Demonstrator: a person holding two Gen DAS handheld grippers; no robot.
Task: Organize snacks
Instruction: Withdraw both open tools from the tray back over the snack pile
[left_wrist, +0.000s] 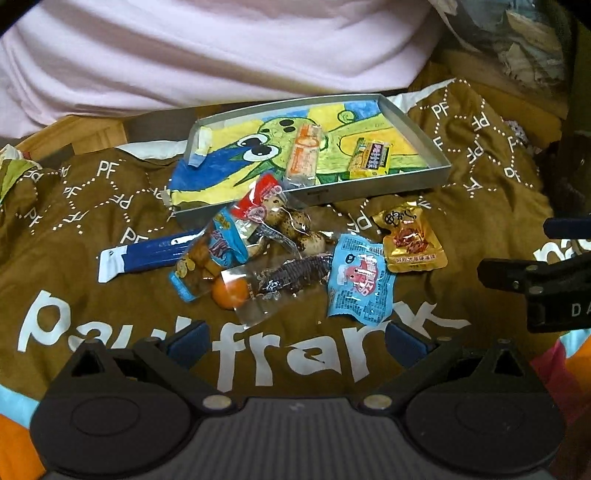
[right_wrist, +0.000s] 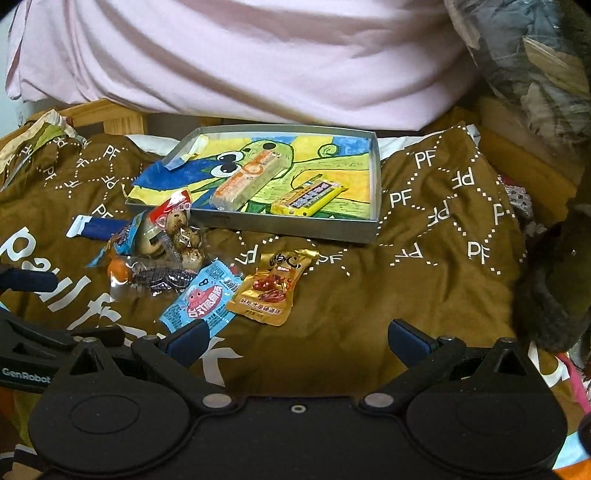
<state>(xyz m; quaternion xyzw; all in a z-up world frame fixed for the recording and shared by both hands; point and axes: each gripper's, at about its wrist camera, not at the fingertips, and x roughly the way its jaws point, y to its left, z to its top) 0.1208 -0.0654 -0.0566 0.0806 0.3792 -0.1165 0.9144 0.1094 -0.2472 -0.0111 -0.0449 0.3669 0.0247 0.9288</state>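
Right gripper (right_wrist: 295, 341) and left gripper (left_wrist: 295, 341): both jaws spread wide, empty. Loose snack pile (left_wrist: 258, 254) overlaps on soft blanket (left_wrist: 461, 206) just before tray (left_wrist: 428, 142); risk: pinching fabric or two packets.

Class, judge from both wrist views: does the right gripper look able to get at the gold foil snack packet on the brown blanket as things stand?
Probably yes. The right gripper is open and empty, and the gold foil snack packet lies flat on the brown blanket just ahead of it, with only a light blue packet beside it.
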